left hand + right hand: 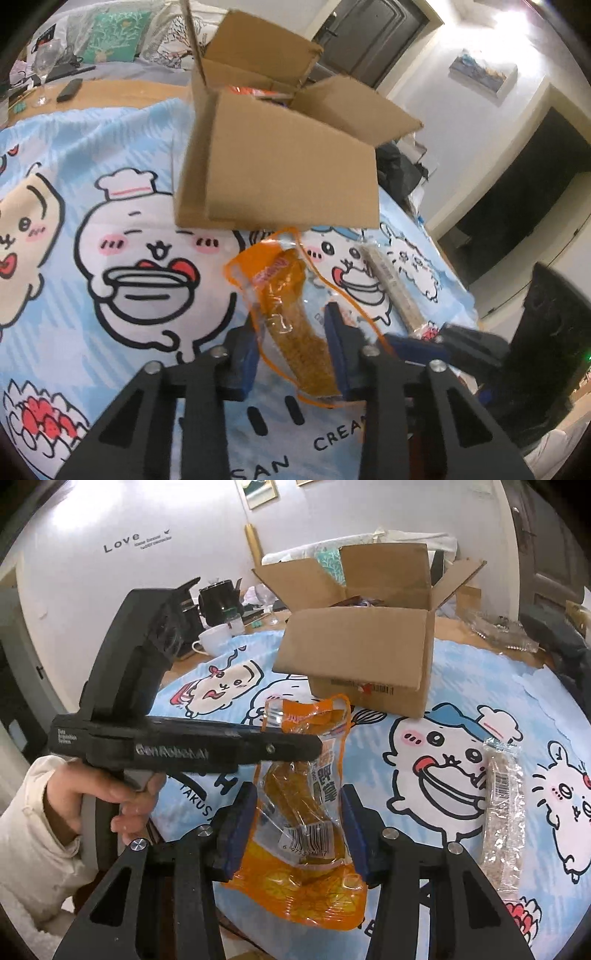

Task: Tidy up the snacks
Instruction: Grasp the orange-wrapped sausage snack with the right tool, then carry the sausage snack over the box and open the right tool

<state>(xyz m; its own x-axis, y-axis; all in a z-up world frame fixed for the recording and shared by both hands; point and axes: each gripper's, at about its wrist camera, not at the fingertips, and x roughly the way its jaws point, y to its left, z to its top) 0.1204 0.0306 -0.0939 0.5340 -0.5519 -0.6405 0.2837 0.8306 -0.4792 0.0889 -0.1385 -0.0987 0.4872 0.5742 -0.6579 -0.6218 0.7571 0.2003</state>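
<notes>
An orange see-through snack packet (299, 812) with brown pieces inside is caught between both grippers, just in front of the open cardboard box (362, 657). My right gripper (298, 790) is shut on its lower half, blue pads pressing both sides. My left gripper (288, 321) is shut on the same packet (291, 314); from the right wrist view it (314, 746) reaches in from the left across the packet's upper part. A clear-wrapped bar (504, 812) lies on the cartoon tablecloth (424, 849) to the right. The box (280, 166) holds other orange wrappers.
A person's hand (110, 794) in a cream sleeve grips the left handle. Behind the cloth stand a white mug (214, 638), a black kettle (219, 602), a wine glass (46, 70) and a remote (69, 89). Crumpled clear wrap (498, 631) lies beyond the box.
</notes>
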